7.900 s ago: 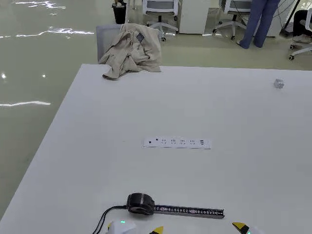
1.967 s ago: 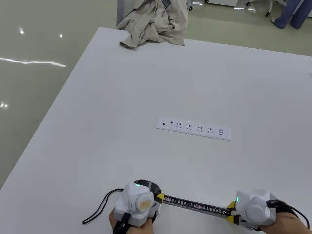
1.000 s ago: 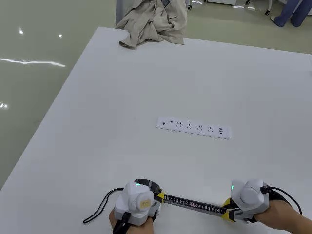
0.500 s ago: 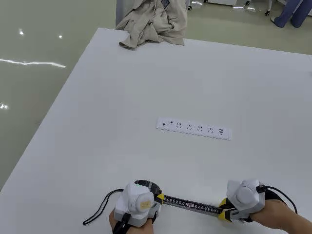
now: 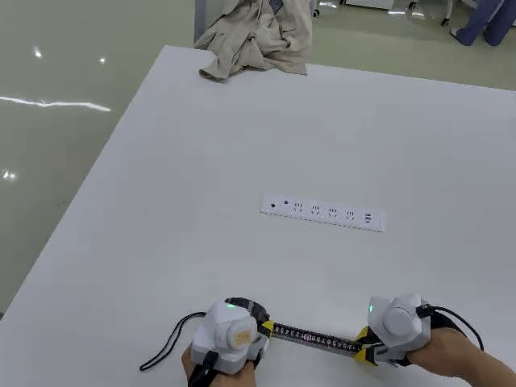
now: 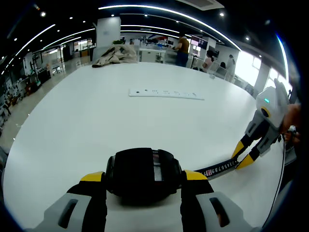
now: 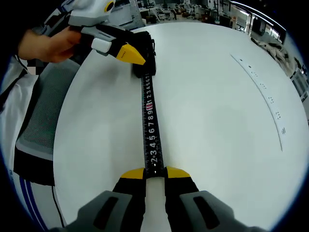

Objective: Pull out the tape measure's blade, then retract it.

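Note:
A black tape measure case (image 6: 145, 164) sits on the white table (image 5: 242, 145) at the near edge, and my left gripper (image 6: 144, 176) is shut on it. In the head view the case (image 5: 240, 304) peeks out from under that gripper (image 5: 246, 316). The black numbered blade (image 5: 310, 335) runs right from the case, flat along the table. My right gripper (image 5: 359, 345) is shut on the blade's tip. In the right gripper view the blade (image 7: 150, 125) leads from my jaws (image 7: 155, 172) straight to the case (image 7: 144, 65).
A white power strip (image 5: 322, 214) lies mid-table, beyond the tape. A beige jacket (image 5: 254, 36) is heaped at the far edge. A black wrist cord (image 5: 165, 347) loops left from the case. The table's left edge (image 5: 89, 193) drops to a shiny floor.
My right gripper has moved left toward the case with the tip in it, and the exposed blade is shorter. The left gripper and case stay put.

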